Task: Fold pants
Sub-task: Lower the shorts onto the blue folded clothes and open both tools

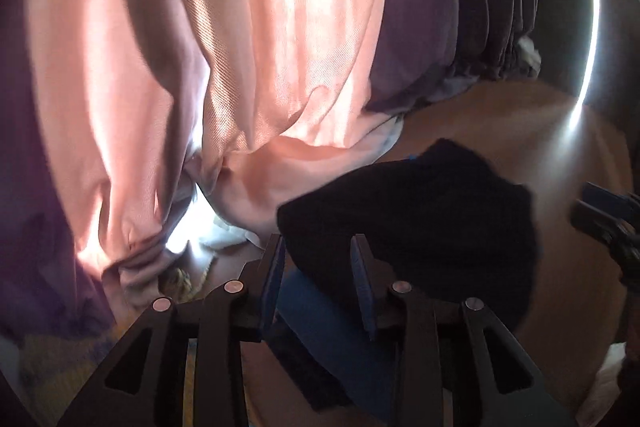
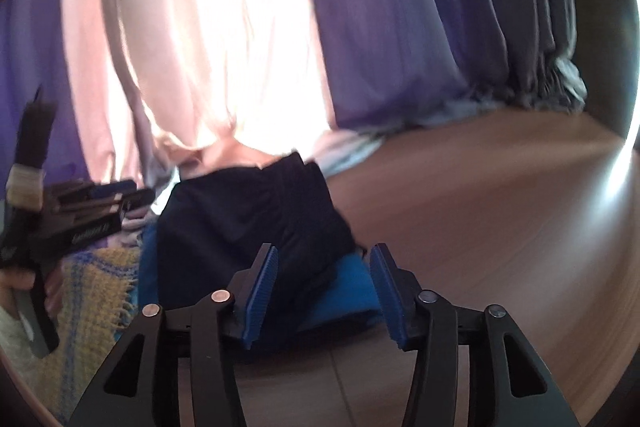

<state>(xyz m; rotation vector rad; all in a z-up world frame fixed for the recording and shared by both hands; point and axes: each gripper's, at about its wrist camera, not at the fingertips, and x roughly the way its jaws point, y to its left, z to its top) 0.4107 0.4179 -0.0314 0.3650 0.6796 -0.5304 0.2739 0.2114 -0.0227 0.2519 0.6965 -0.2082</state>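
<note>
Both of your jaw pairs stand apart with nothing pinched: your left gripper (image 1: 318, 259) gapes narrowly, your right gripper (image 2: 324, 267) wider. You have the dark pants (image 2: 248, 219) lying bunched in a folded heap on a blue cloth (image 2: 348, 291) on the wooden floor (image 2: 480, 227), just ahead of both sets of fingertips, below the pink and purple curtains (image 2: 360, 27)
</note>
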